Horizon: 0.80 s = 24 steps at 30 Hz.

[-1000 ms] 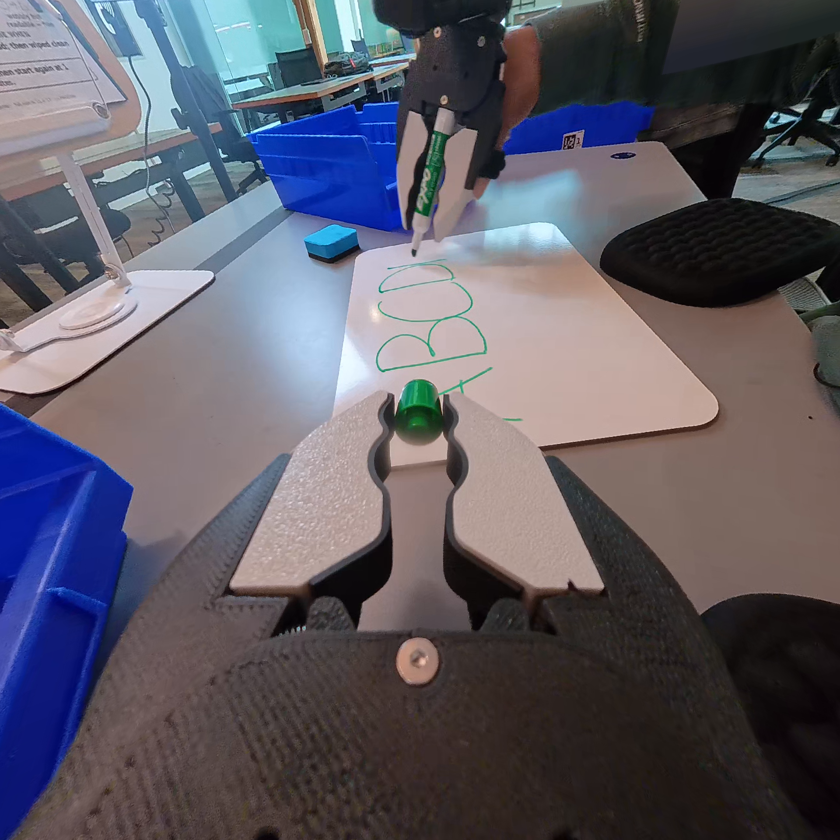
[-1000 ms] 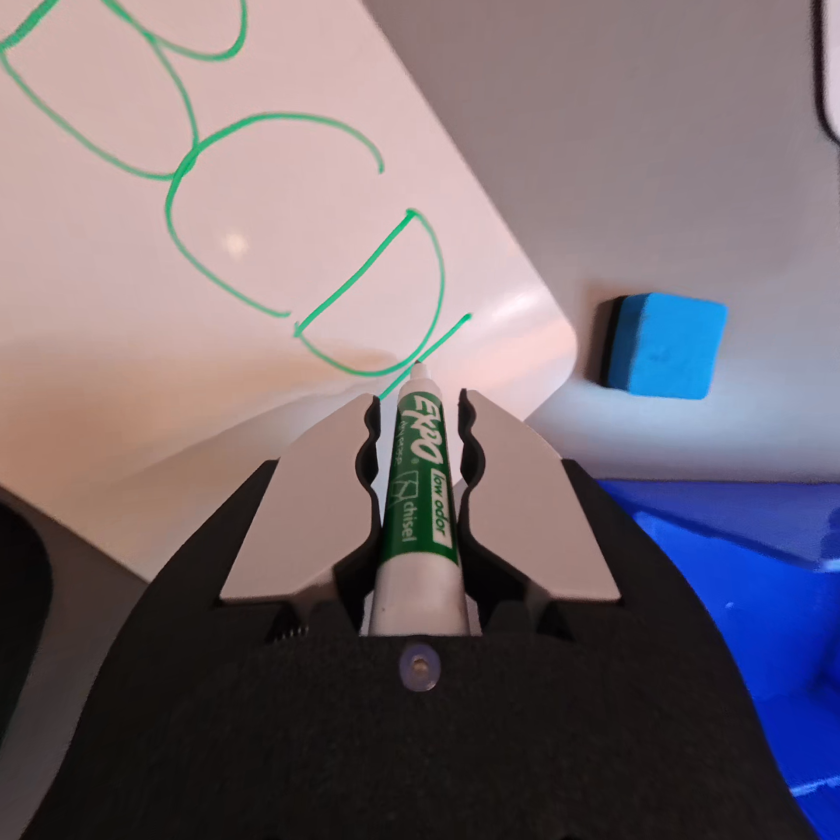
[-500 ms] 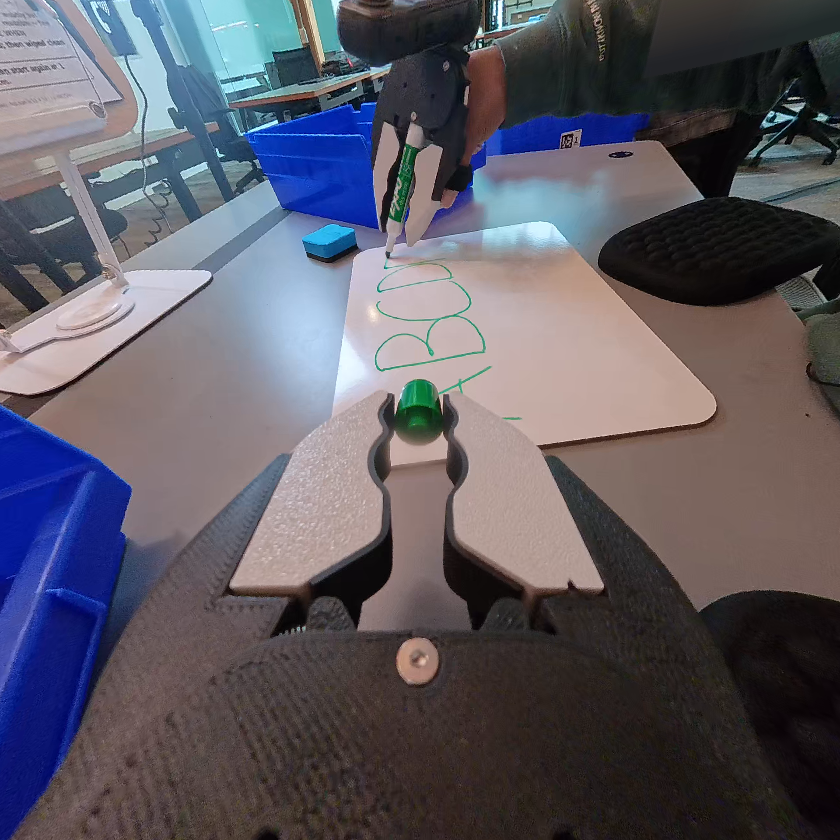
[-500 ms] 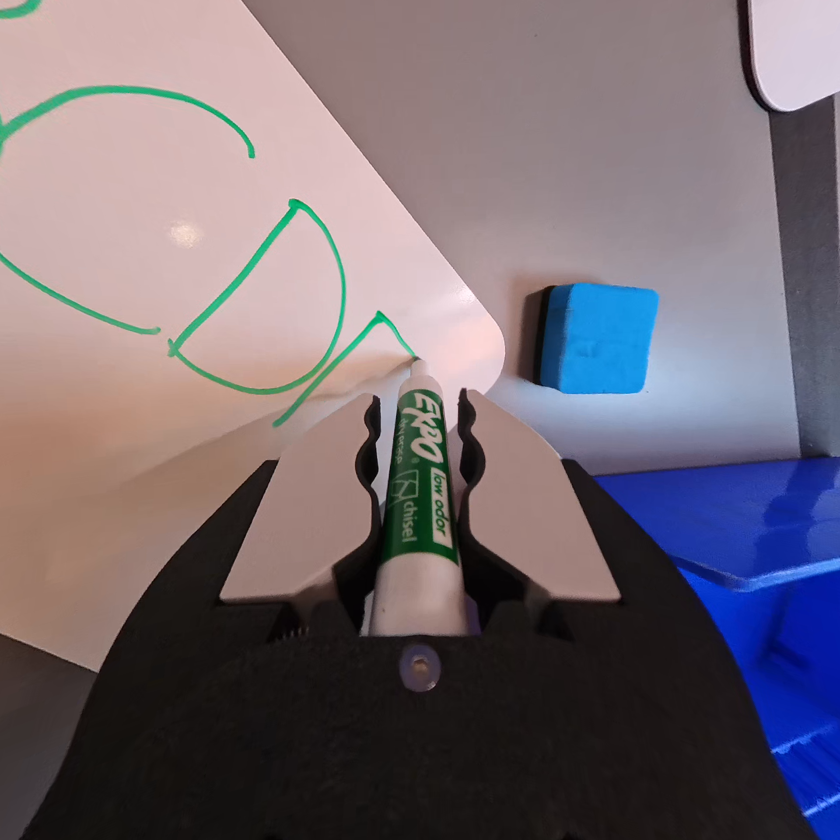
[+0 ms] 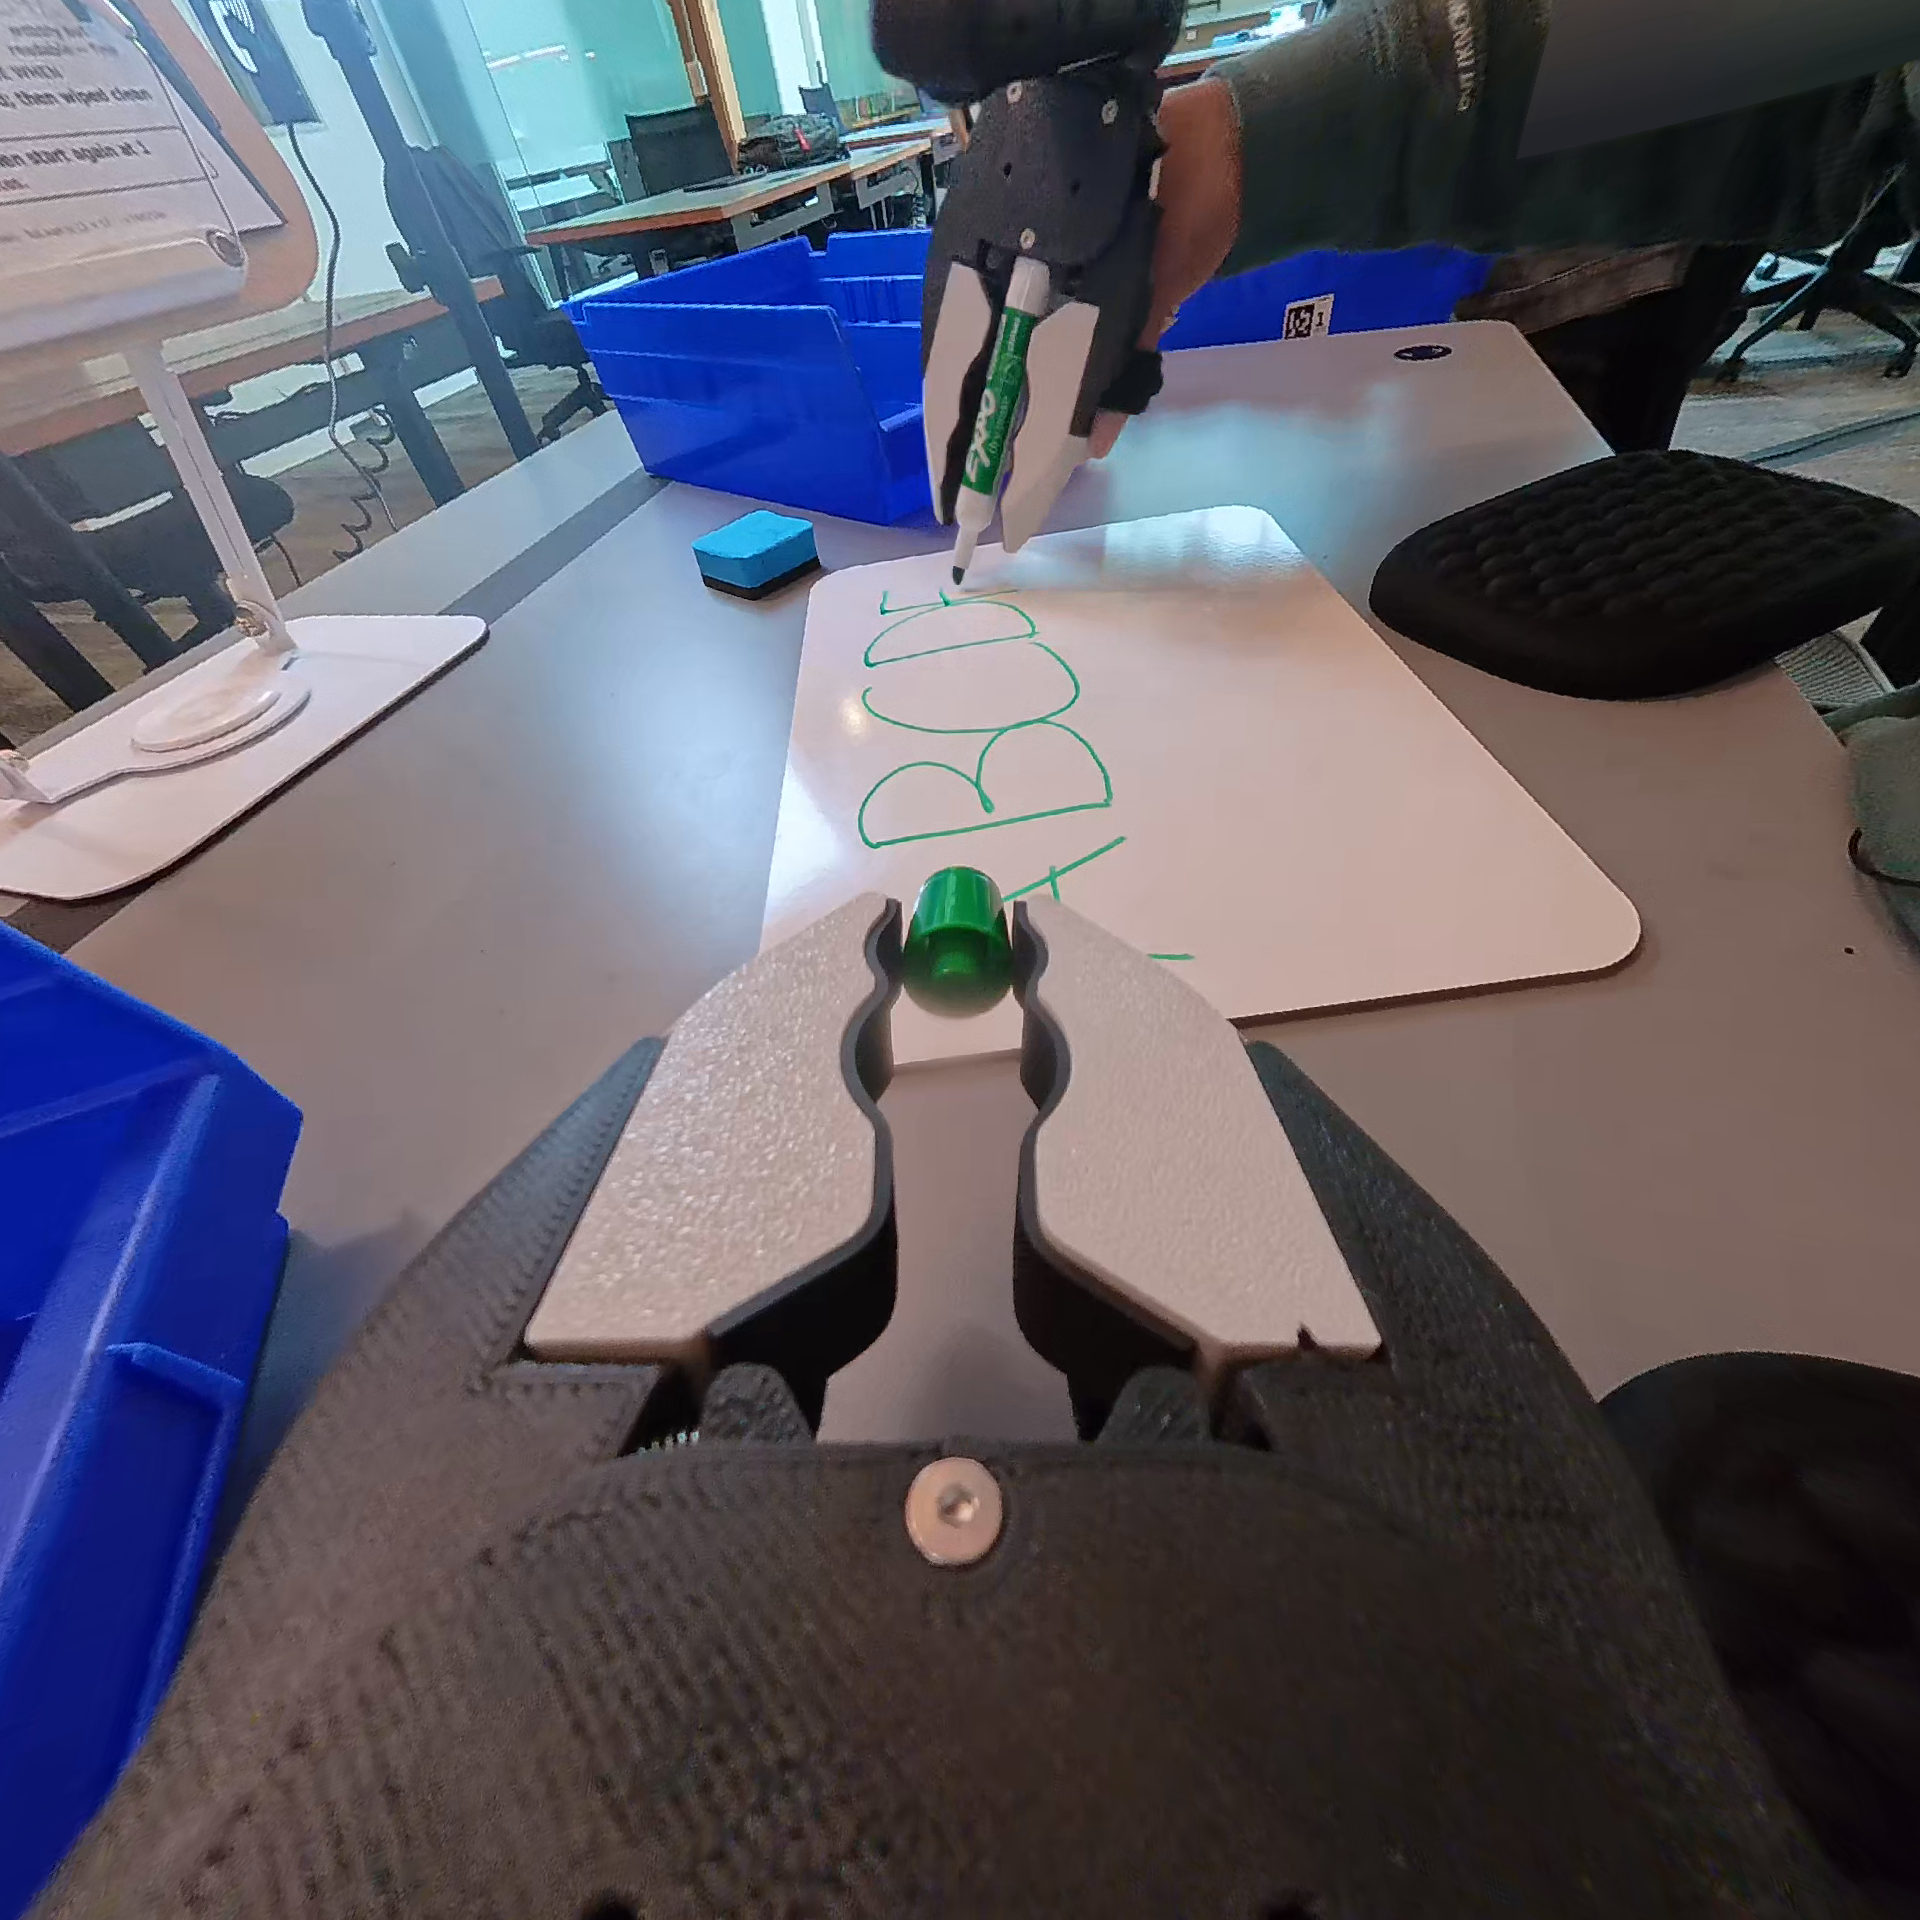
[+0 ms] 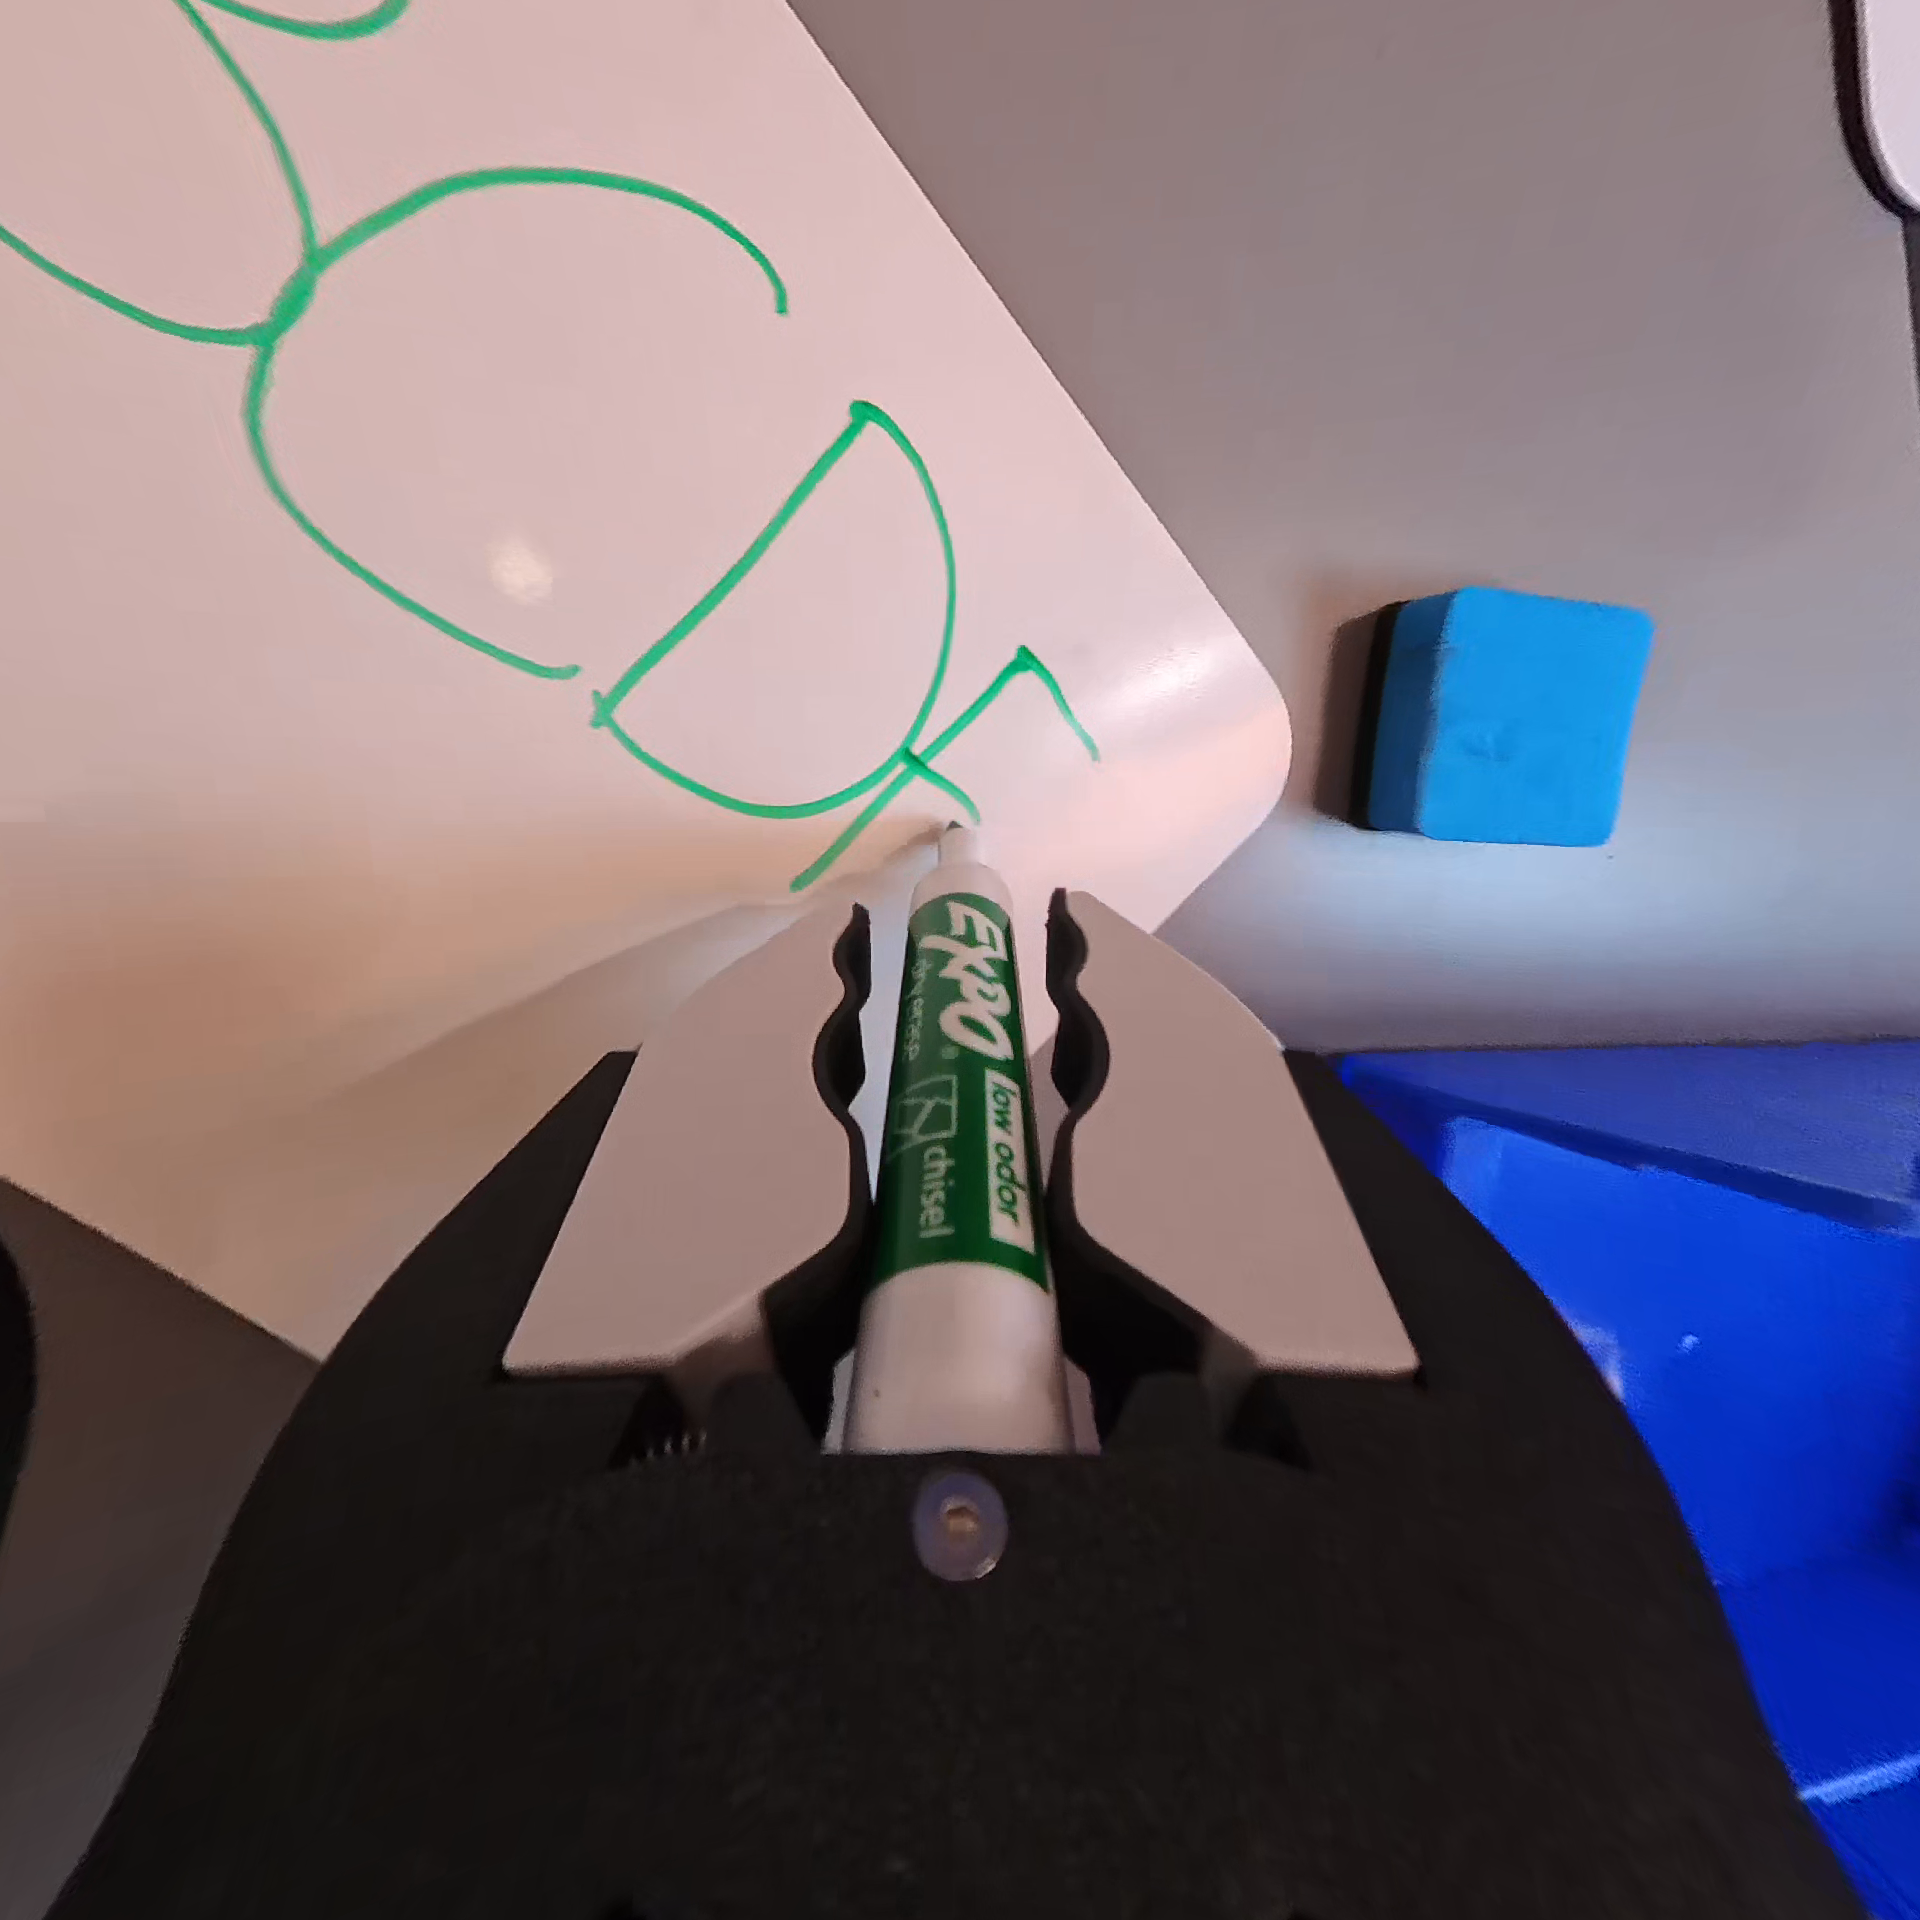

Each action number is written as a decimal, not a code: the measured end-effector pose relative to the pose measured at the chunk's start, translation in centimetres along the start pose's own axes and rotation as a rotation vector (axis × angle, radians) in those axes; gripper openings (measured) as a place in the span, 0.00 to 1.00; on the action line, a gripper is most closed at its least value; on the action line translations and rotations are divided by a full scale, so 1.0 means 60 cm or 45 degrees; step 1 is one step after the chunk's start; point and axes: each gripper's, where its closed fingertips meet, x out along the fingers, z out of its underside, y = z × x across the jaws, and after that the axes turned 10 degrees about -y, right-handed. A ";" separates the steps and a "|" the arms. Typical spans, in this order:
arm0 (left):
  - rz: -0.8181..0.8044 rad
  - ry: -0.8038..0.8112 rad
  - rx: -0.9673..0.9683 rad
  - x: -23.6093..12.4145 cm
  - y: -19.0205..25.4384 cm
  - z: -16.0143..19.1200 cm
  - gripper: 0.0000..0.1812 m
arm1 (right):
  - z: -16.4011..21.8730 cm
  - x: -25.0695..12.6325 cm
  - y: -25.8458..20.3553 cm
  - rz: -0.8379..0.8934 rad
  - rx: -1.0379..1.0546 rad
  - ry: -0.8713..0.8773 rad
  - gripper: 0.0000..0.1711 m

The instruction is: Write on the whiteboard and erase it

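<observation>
**Grippers loaded, marker on the board: handling and clearance notes**

Left wrist view. My left gripper (image 5: 954, 951) is clamped on the green marker cap (image 5: 954, 940), pinched between the fingertips just above the near edge of the whiteboard (image 5: 1299, 790). I judge the cap light, hard and smooth, so it could twist out of a loose pinch. The whiteboard lies flat on the grey table (image 5: 499, 935) with green lettering along its left side. It looks thin, stiff and glossy, and I judge it could slide under a sideways push. Farther off, my right gripper (image 5: 982, 525) holds the marker (image 5: 992, 410) tip-down at the far left corner of the board. The blue eraser (image 5: 755, 552) sits on the table just beside that corner, with a blue bin (image 5: 748, 384) behind it. A black padded rest (image 5: 1642, 571) lies close off the board's right edge, and a white stand base (image 5: 239, 727) sits well apart to the left.

Right wrist view. My right gripper (image 6: 954, 914) is closed on the marker (image 6: 961, 1122) around its labelled barrel, the tip touching the whiteboard (image 6: 416, 831) near its rounded corner. The barrel is rigid and slick; a mid-barrel hold suits it. The eraser (image 6: 1507, 717) stands clear on bare table, soft foam I judge, best taken across its sides. Nothing blocks it, though both grippers are occupied.
</observation>
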 end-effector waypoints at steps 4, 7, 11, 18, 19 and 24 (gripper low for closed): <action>0.002 0.003 -0.007 0.000 -0.001 0.000 0.11 | 0.001 -0.010 -0.038 -0.056 -0.046 -0.007 0.20; 0.002 0.003 -0.007 0.000 -0.001 0.000 0.11 | 0.012 -0.009 -0.048 -0.066 -0.050 -0.030 0.20; 0.000 0.002 -0.005 0.000 -0.001 0.000 0.11 | 0.038 -0.008 -0.021 -0.020 -0.008 -0.078 0.20; 0.001 0.001 -0.007 0.000 -0.001 0.000 0.11 | 0.006 -0.016 0.021 0.039 0.016 0.002 0.20; 0.001 0.001 -0.005 0.000 0.000 0.000 0.11 | 0.000 -0.012 0.030 0.053 0.016 0.002 0.20; 0.006 -0.001 0.001 0.000 0.002 0.000 0.11 | -0.016 0.012 0.065 0.071 0.024 -0.020 0.20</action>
